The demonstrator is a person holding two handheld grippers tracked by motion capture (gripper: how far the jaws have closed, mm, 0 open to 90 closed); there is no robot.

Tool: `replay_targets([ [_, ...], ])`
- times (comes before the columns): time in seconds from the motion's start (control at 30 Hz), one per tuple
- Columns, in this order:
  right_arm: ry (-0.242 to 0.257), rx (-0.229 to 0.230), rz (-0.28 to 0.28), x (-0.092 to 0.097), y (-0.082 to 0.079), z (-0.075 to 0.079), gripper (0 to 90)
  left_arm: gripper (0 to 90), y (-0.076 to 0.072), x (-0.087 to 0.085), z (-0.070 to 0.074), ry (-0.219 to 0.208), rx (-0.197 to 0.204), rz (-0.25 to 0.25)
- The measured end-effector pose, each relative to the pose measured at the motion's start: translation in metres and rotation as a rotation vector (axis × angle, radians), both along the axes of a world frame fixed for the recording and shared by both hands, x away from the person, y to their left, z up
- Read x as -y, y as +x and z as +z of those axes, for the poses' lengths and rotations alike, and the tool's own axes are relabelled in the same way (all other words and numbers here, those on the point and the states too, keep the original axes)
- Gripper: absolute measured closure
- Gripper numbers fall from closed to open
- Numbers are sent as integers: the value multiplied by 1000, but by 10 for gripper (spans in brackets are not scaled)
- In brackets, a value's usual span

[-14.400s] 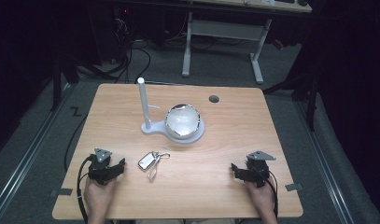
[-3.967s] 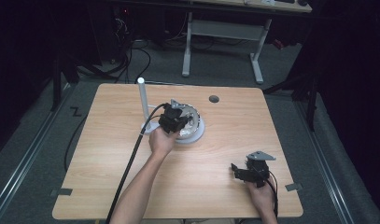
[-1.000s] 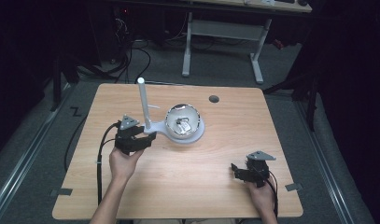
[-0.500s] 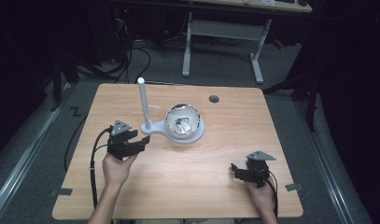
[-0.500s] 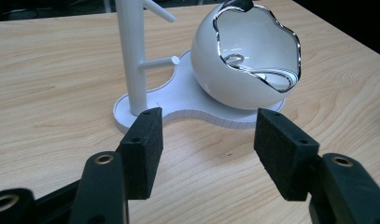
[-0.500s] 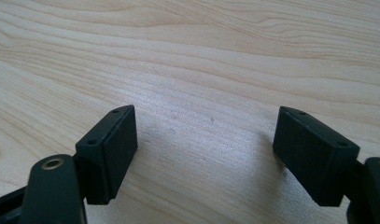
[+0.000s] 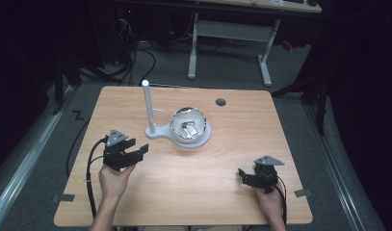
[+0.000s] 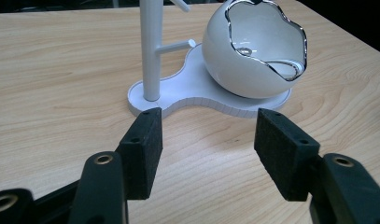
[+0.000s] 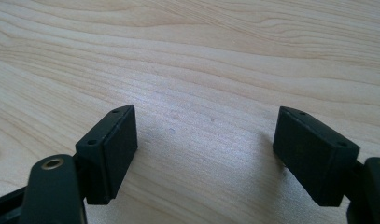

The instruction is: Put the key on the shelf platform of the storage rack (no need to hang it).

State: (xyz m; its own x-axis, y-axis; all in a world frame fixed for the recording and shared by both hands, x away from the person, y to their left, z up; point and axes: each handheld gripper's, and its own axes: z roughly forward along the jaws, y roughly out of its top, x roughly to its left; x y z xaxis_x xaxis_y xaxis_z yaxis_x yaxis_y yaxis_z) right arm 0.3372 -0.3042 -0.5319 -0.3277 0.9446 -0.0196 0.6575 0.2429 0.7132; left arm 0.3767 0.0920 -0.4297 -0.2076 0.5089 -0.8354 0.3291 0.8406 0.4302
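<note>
No labels I can read anywhere. Keys [image 7: 188, 128] sit inside the white bowl [image 7: 190, 126] on a light wood table [image 7: 193, 187]; dark room, grey carpet. Left gripper [image 7: 136, 153] and right gripper [image 7: 242, 175] both gape wide, holding nothing.

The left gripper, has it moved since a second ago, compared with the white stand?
Yes. In the high view the left gripper has drawn back from the white stand toward the table's near-left edge, jaws open and empty.

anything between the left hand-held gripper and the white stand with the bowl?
Nothing: in the left gripper view, bare wood runs from the open left hand-held gripper to the white stand holding the bowl.
</note>
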Motion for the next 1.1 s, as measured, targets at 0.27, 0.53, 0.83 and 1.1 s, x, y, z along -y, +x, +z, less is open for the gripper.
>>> replay_targets([
  [0.27,0,0,0,0,0,0,222,422,-6,-7,-4,8,9,-3],
  [0.53,0,0,0,0,0,0,222,420,-9,-10,-11,13,5,4],
  [0.83,0,1,0,0,0,0,223,420,-14,-14,-18,0,-15,21],
  [1.1,0,1,0,0,0,0,222,420,-16,-16,-23,-8,-23,27],
])
